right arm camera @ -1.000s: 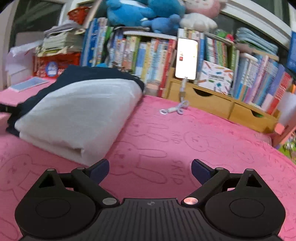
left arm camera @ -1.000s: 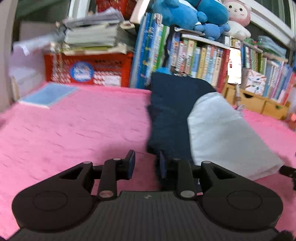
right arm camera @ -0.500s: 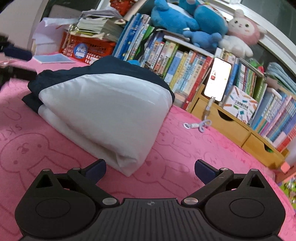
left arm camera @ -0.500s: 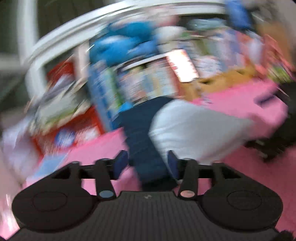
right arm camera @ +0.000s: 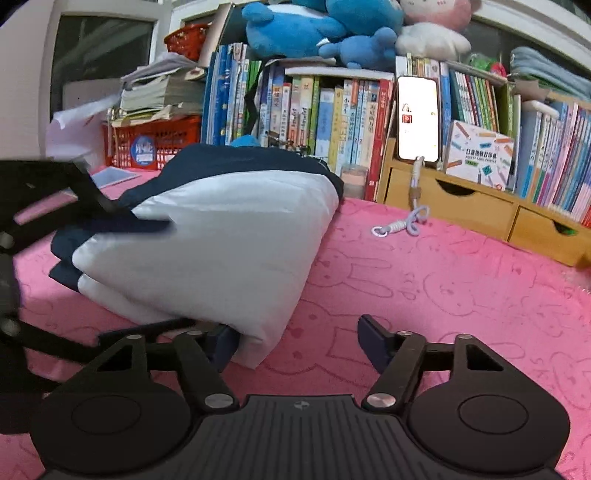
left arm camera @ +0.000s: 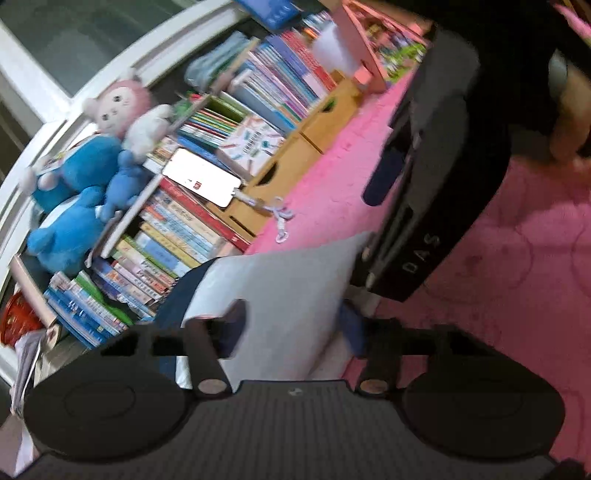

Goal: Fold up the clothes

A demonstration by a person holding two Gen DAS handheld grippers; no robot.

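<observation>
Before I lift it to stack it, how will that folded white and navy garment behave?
The folded garment is probably floppy: soft rounded folds, no stiff edges. Lifted by one corner, its layers would likely sag open. It looks light, puffy rather than dense. On the fuzzy pink blanket it may drag, not slide.

A home: crammed bookshelf [right arm camera: 332,110], plush toys [right arm camera: 314,29], pink blanket [right arm camera: 443,280].

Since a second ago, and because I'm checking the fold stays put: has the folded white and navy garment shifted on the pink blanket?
Cannot tell. In the right wrist view the garment lies nearer the phone cord than before, but that camera itself shifted.
</observation>
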